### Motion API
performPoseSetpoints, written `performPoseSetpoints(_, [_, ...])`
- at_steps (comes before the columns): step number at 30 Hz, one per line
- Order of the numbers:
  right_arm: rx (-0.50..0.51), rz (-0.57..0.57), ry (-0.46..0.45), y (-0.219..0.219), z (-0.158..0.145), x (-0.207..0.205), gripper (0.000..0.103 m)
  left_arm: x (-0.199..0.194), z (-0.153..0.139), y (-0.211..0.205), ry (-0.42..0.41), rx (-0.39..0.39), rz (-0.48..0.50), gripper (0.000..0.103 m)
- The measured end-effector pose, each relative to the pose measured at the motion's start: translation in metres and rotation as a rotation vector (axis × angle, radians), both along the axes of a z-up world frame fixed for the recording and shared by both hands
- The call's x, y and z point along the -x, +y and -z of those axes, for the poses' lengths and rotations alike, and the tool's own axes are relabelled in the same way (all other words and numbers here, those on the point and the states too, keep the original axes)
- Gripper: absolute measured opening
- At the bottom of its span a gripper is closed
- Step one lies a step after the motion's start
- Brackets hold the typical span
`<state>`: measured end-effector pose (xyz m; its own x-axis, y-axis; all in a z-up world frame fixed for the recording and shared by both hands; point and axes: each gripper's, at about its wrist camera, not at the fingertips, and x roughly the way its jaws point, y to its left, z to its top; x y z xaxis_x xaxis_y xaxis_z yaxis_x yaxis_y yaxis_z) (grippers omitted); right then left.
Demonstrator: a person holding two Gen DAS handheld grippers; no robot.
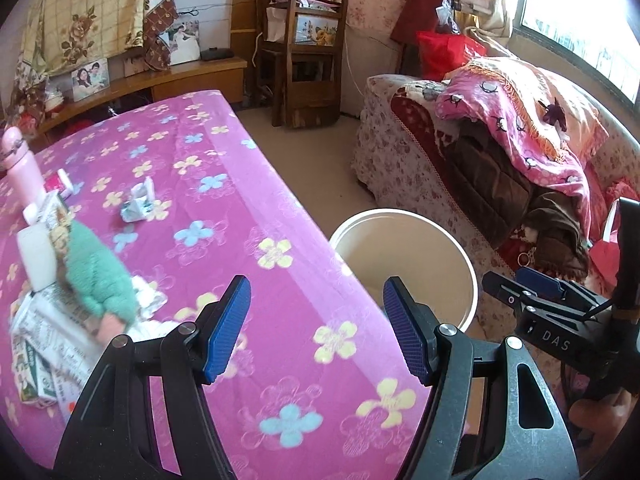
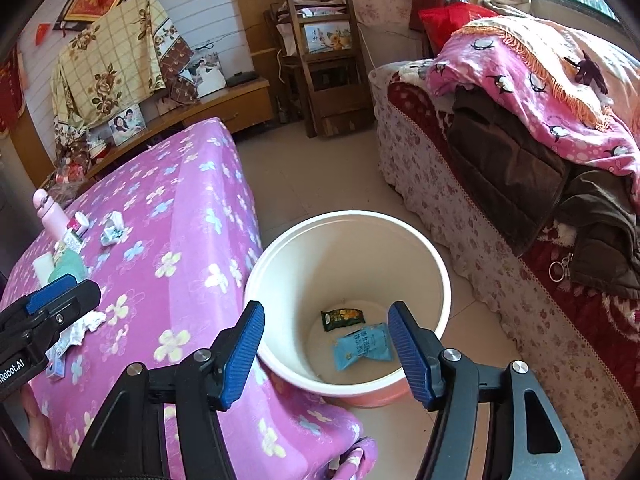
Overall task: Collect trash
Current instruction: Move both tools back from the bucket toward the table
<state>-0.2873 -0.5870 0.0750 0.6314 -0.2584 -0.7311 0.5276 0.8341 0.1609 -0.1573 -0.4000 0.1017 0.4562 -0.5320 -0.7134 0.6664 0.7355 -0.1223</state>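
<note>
A white bin [image 2: 436,276] stands on the floor beside the pink flowered table [image 2: 180,216]. Inside it lie a green snack packet [image 2: 343,318] and a blue packet [image 2: 362,346]. My right gripper [image 2: 326,344] is open and empty above the bin. My left gripper [image 1: 316,328] is open and empty above the table's right edge [image 1: 304,220], with the bin [image 1: 472,276] just beyond. A crumpled wrapper [image 1: 138,205] lies on the table, also in the right wrist view [image 2: 113,233]. Crumpled paper and newspaper [image 1: 52,332] lie at the table's left.
A pink bottle [image 1: 20,164], a white block [image 1: 38,256], a green knitted doll [image 1: 98,276] and small boxes stand on the table's left. A sofa [image 2: 480,216] piled with blankets and clothes runs along the right. Wooden chairs [image 2: 324,76] stand at the back.
</note>
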Motion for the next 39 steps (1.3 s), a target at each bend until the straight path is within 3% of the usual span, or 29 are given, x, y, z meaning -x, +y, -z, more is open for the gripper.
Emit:
performPoseSetpoints(16, [0.02, -0.049, -0.019, 0.051, -0.017, 0.004, 0.062, 0.003, -0.001, 0.054, -0.028, -0.022, -0.063, 0.068])
performPoseSetpoints(28, [0.062, 0.002, -0.022, 0.069, -0.046, 0.035, 0.062, 0.017, -0.029, 0.071, -0.036, 0.076, -0.021, 0.068])
performPoseSetpoints(39, [0.096, 0.046, -0.045, 0.08, -0.071, 0.073, 0.069, 0.041, -0.032, 0.065, -0.037, 0.064, 0.042, 0.068])
